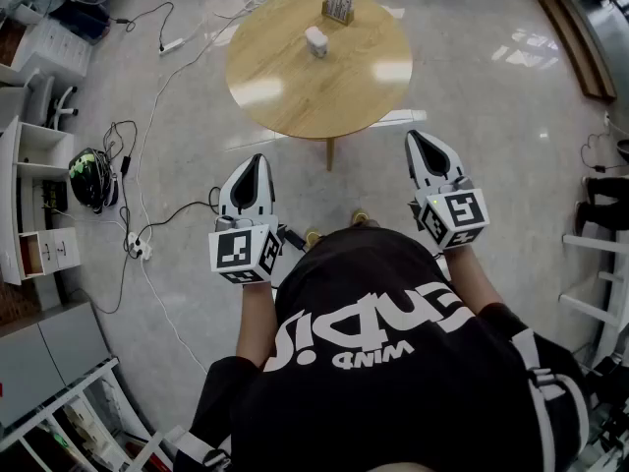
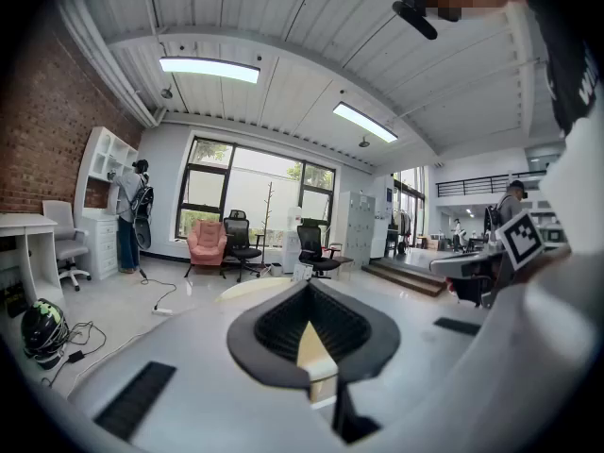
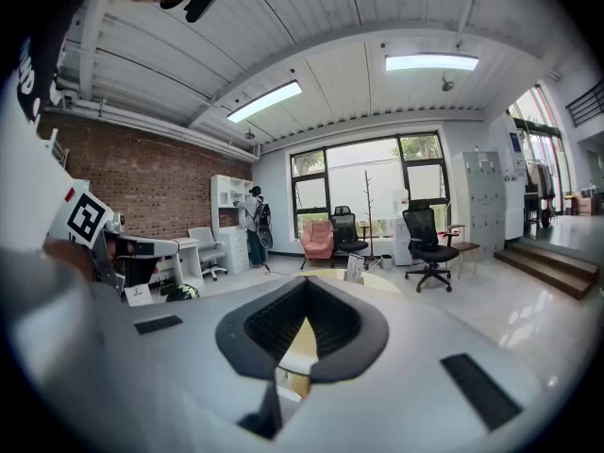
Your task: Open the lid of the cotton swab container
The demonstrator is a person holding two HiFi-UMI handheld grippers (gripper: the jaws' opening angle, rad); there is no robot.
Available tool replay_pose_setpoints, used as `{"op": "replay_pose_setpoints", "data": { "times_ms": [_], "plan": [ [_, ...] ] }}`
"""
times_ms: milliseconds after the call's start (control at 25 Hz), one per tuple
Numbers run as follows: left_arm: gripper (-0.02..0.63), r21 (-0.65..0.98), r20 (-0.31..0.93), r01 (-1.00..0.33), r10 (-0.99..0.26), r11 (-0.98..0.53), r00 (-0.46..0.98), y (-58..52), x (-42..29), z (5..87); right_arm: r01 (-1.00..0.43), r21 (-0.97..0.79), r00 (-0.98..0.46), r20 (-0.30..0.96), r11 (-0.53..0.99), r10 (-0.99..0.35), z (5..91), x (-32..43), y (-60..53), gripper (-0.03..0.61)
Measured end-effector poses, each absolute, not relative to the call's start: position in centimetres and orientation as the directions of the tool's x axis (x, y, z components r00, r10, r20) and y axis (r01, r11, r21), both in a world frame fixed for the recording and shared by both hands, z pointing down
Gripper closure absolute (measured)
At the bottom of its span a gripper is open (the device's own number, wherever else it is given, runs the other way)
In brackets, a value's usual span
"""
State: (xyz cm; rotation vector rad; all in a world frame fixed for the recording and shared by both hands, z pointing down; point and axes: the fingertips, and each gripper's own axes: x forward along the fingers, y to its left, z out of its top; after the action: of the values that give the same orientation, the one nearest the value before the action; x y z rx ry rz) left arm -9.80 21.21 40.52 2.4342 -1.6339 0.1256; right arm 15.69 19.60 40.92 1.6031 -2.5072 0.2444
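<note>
The cotton swab container is a small white box on the round wooden table, far ahead of me. A card stand stands behind it near the table's far edge. My left gripper and right gripper are held side by side over the floor, short of the table, both pointing toward it. Each is shut with nothing between its jaws. In the left gripper view the closed jaws hide most of the table. The right gripper view shows the same, with its jaws meeting in front of the table.
Cables and a power strip trail over the floor at the left, beside a dark helmet and white shelving. Office chairs and a pink armchair stand by the windows. A person stands at a far shelf.
</note>
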Motion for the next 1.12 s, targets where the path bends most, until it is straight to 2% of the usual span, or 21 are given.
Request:
{"op": "replay_pose_setpoints", "data": {
  "times_ms": [680, 1120],
  "plan": [
    [0.604, 0.155, 0.184, -0.9, -0.883, -0.407, 0.431, 21.2, -11.6, 41.5, -0.905, -0.05, -0.423, 0.19, 0.421, -0.886, 41.5, 12.8, 20.0, 0.577],
    [0.604, 0.157, 0.176, -0.881, -0.866, -0.446, 0.469, 18.4, -12.0, 41.6, -0.925, -0.036, -0.378, 0.181, 0.378, -0.908, 41.9, 12.4, 17.6, 0.575]
  ]
}}
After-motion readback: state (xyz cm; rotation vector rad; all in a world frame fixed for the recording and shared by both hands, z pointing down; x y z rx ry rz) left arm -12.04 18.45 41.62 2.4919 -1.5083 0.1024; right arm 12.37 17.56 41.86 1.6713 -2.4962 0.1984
